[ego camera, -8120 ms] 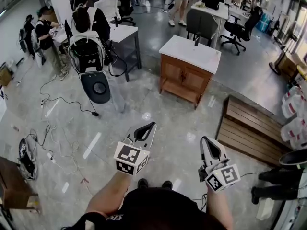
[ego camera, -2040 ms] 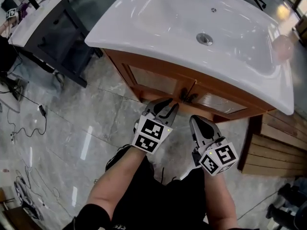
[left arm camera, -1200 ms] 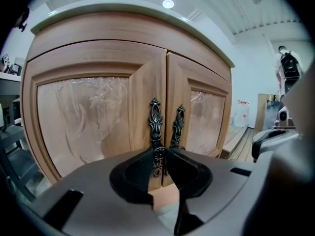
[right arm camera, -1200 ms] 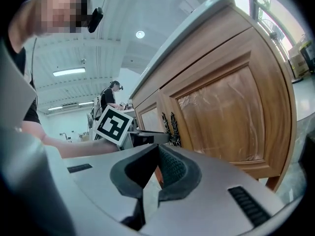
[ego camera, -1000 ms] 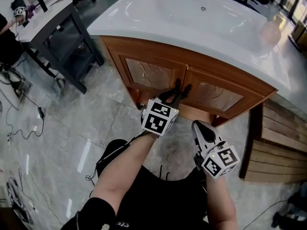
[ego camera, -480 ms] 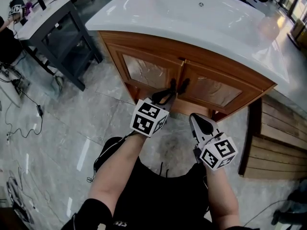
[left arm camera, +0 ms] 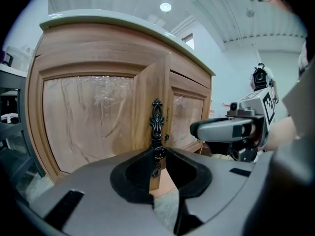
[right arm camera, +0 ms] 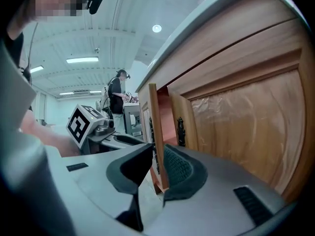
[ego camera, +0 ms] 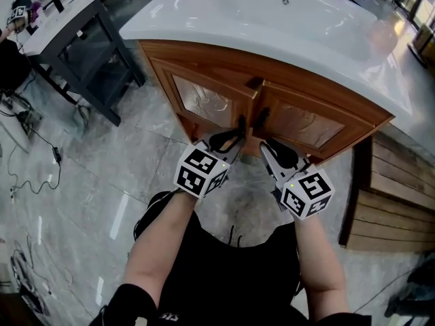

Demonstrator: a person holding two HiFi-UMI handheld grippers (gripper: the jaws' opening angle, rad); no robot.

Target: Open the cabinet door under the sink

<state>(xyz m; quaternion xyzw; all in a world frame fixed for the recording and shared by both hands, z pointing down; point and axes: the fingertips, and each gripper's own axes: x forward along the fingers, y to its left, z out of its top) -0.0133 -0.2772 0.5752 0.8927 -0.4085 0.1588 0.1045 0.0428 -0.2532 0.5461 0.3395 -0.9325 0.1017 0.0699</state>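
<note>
Cabinet door [ego camera: 204,100] on the left of the 2 under the white sink [ego camera: 170,26] stands ajar at 12 o'clock from the person, its free edge swung out from the wooden vanity while the right-hand door [ego camera: 299,124] stays flush. The left gripper [ego camera: 238,132] reaches in from 7 o'clock, and its own view shows its claw pinching the ornate dark metal handle [left arm camera: 156,119] of the ajar door, the pads closed on the handle's knob. The right gripper [ego camera: 264,147] sits just beside it at 3 o'clock. Its jaws have just been opening and now stand spread, with the door's free edge [right arm camera: 158,146] between them; whether the pads touch the wood I cannot tell. A dark desk [ego camera: 68,26] stands at 10 o'clock from the vanity, and a slatted wooden platform [ego camera: 387,209] lies on the grey floor [ego camera: 81,182] at 4 o'clock.
</note>
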